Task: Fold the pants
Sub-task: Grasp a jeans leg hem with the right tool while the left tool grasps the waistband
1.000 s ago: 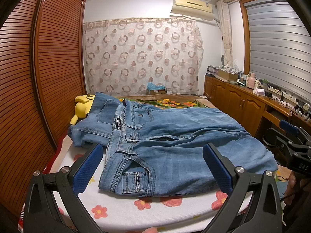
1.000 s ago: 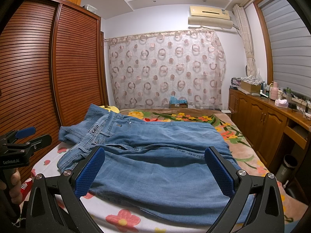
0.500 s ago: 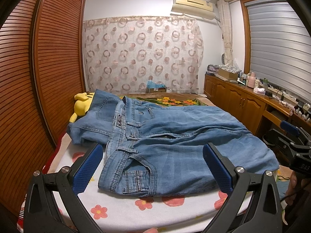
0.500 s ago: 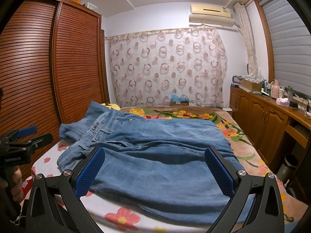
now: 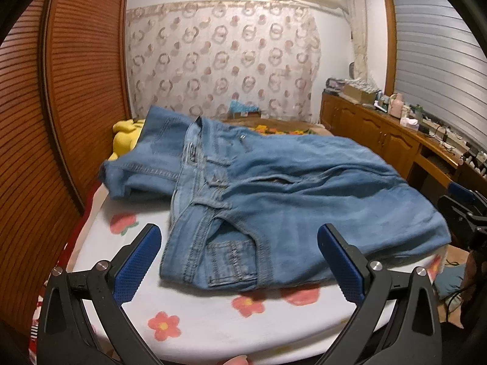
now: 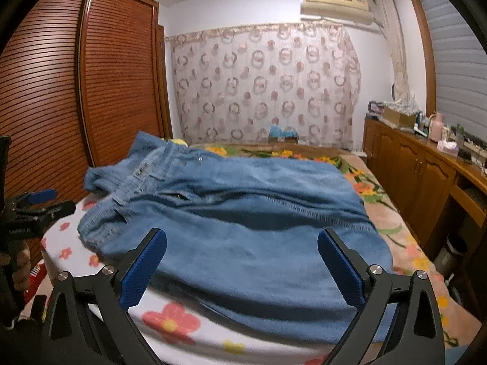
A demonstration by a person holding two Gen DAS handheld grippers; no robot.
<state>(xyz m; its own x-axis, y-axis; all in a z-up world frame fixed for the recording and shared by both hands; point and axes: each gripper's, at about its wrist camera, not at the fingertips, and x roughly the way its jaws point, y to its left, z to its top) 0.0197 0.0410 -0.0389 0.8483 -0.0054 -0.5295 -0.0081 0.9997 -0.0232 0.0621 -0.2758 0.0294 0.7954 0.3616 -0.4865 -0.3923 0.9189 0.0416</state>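
Both claws have edged nearer the jeans since a second ago; the denim fills more of each frame.
The jeans [image 5: 274, 200] lie folded across the flowered bed [image 5: 194, 310], mid-frame, waistband toward the left. Left claw [image 5: 239, 269] and right claw [image 6: 242, 269] hover spread wide at lower frame, holding nothing. A yellow plush toy [image 5: 124, 140] peeks out behind the jeans.

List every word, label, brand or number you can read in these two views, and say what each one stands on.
White lettering on the left gripper body, seen in the right wrist view: too blurred to read.
Waistband patch on the jeans: too blurred to read.
Air conditioner: no readable marking.
Nothing else carries legible text.
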